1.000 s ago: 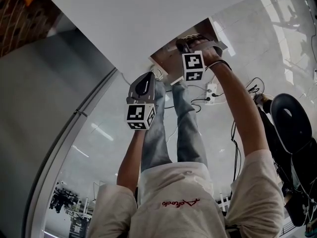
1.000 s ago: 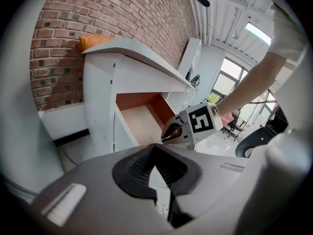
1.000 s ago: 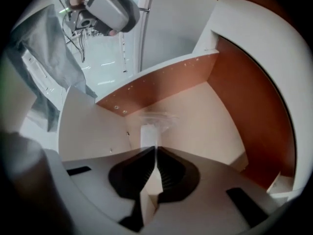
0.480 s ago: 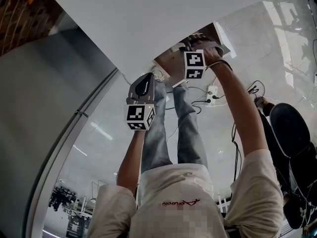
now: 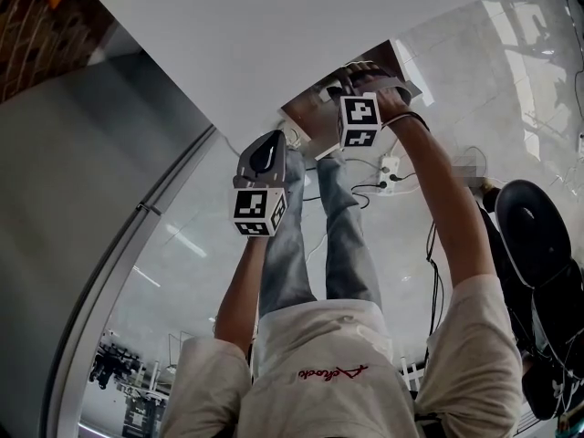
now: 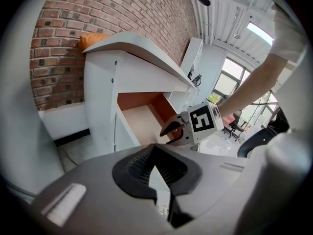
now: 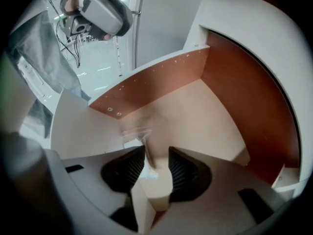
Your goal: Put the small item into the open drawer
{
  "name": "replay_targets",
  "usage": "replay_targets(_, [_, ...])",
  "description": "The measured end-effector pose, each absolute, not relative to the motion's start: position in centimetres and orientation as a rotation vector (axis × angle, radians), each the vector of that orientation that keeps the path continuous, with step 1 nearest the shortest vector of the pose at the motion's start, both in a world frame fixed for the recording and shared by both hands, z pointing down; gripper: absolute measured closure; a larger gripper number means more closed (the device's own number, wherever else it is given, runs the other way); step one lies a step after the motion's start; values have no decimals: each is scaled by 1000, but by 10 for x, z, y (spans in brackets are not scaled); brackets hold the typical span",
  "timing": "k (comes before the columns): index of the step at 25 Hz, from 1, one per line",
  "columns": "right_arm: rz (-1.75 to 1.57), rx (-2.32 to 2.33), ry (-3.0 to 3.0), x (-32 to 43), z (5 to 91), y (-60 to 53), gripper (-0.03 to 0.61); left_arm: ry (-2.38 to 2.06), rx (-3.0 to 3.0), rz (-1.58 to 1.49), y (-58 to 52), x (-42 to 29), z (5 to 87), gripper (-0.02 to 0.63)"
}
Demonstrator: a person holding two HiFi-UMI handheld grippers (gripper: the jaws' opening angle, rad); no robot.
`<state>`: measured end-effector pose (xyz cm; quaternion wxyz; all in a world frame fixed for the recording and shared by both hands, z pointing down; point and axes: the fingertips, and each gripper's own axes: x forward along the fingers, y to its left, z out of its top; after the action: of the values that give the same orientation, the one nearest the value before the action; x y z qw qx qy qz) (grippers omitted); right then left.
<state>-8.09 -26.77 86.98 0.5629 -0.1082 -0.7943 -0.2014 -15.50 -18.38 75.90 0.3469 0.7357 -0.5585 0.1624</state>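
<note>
The open drawer point(image 7: 161, 80) has brown walls and a pale floor, and it juts out of a white desk point(image 6: 127, 53). My right gripper point(image 7: 156, 153) reaches into it with its jaws opening. A small, clear, blurred item point(image 7: 133, 135) lies loose just past the left pad, above the drawer floor, and nothing presses on it. In the head view the right gripper point(image 5: 351, 85) sits at the drawer point(image 5: 315, 108). My left gripper point(image 5: 263, 153) hangs back beside the person's legs. In its own view the left gripper point(image 6: 154, 148) is shut and empty, and it looks toward the right gripper point(image 6: 171, 129).
A white desktop point(image 5: 274, 35) spans above the drawer. A brick wall point(image 6: 73, 13) stands behind the desk, with an orange thing point(image 6: 95, 38) on top. On the glossy floor are a power strip with cables point(image 5: 391, 167) and a black office chair point(image 5: 538, 226).
The right gripper has stayed at the drawer mouth, shifting only slightly. The left gripper has held its place.
</note>
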Motion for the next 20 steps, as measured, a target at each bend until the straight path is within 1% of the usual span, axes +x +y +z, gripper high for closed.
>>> replay_targets(3, [-469, -228, -1899, -83, 860, -267, 445, -1451, 1911, 421, -185, -153, 760, 604])
replay_targets(5, [-465, -196, -1919, -84, 852, -268, 491, -1451, 1913, 421, -184, -152, 759, 604])
replay_targets(7, [-448, -140, -1946, -84, 845, -269, 523, -1449, 1917, 421, -183, -150, 759, 604])
replay_targets(10, [-458, -56, -1979, -81, 836, -273, 555, -1445, 1924, 424, -183, -147, 758, 604])
replay_targets(16, [-458, -29, -1979, -73, 833, -270, 566, -1448, 1933, 417, -184, -144, 755, 604])
replay_targets(20, [-391, 75, -2047, -75, 820, -276, 566, -1453, 1934, 415, -185, -145, 753, 604])
